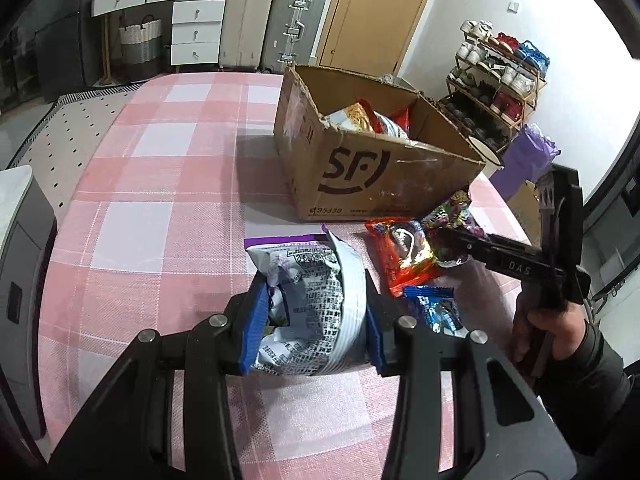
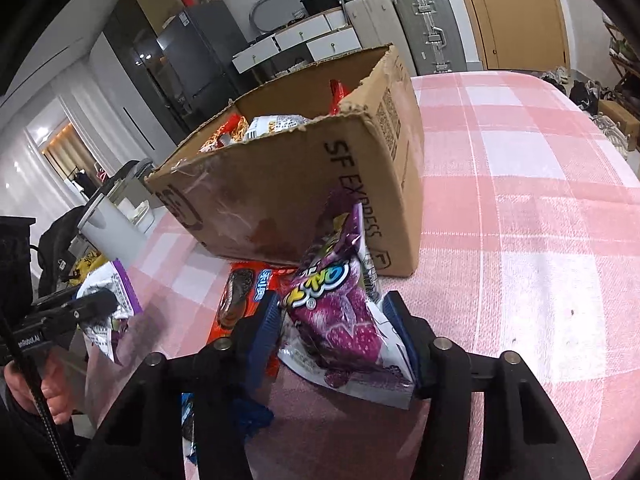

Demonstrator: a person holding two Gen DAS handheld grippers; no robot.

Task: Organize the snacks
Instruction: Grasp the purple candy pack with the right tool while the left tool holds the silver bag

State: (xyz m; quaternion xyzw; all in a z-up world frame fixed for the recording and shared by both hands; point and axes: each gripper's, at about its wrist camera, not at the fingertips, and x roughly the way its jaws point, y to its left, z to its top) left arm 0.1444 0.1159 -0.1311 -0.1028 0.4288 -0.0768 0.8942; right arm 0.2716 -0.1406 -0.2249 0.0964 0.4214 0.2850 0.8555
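My left gripper (image 1: 312,312) is shut on a white-and-purple snack bag (image 1: 308,276), held just above the pink checked tablecloth (image 1: 152,184). In the right wrist view my right gripper (image 2: 332,324) is shut on a purple candy bag (image 2: 332,284), its blue pads pressing both sides. This bag stands in front of the open cardboard box (image 2: 288,184), which holds several snack packs. An orange cookie pack (image 1: 404,252) and a blue pack (image 1: 440,312) lie flat on the cloth between the grippers. The box (image 1: 380,176) stands beyond them.
A white cup (image 2: 104,220) stands at the table edge beside the box. A grey appliance (image 1: 20,280) sits off the table's left side. A shoe rack (image 1: 496,80), suitcases (image 1: 272,20) and drawers line the far wall.
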